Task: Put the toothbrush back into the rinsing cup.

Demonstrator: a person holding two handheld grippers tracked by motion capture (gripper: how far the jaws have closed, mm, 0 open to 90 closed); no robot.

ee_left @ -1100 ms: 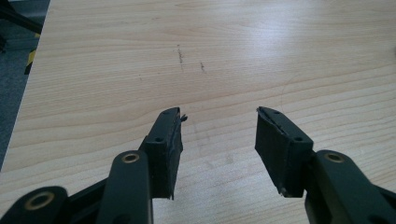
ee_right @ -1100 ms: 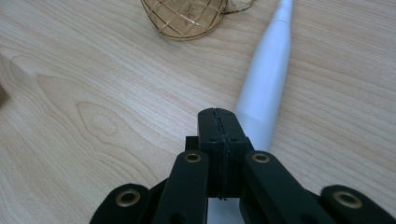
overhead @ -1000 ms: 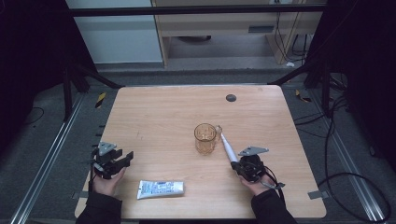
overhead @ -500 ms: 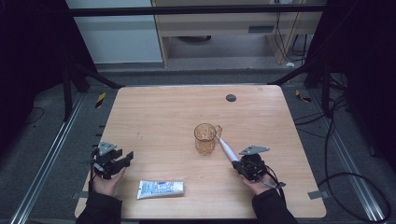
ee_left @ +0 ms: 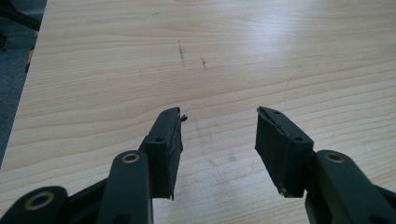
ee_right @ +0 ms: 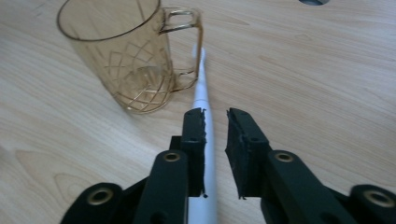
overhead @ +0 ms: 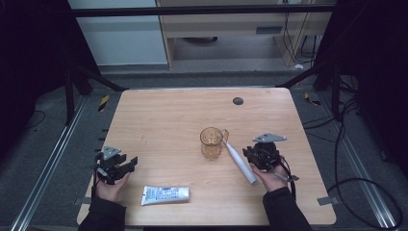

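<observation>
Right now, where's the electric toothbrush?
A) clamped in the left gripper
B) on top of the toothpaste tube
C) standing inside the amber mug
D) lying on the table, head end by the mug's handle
D: the white toothbrush lies flat on the table, its head end beside the handle of the amber mug; the right gripper has just been opening, its pads off the toothbrush.

One cup (overhead: 211, 142), one toothbrush (overhead: 239, 162), one tube (overhead: 165, 195) — two grippers (overhead: 117, 166) (overhead: 257, 154).
</observation>
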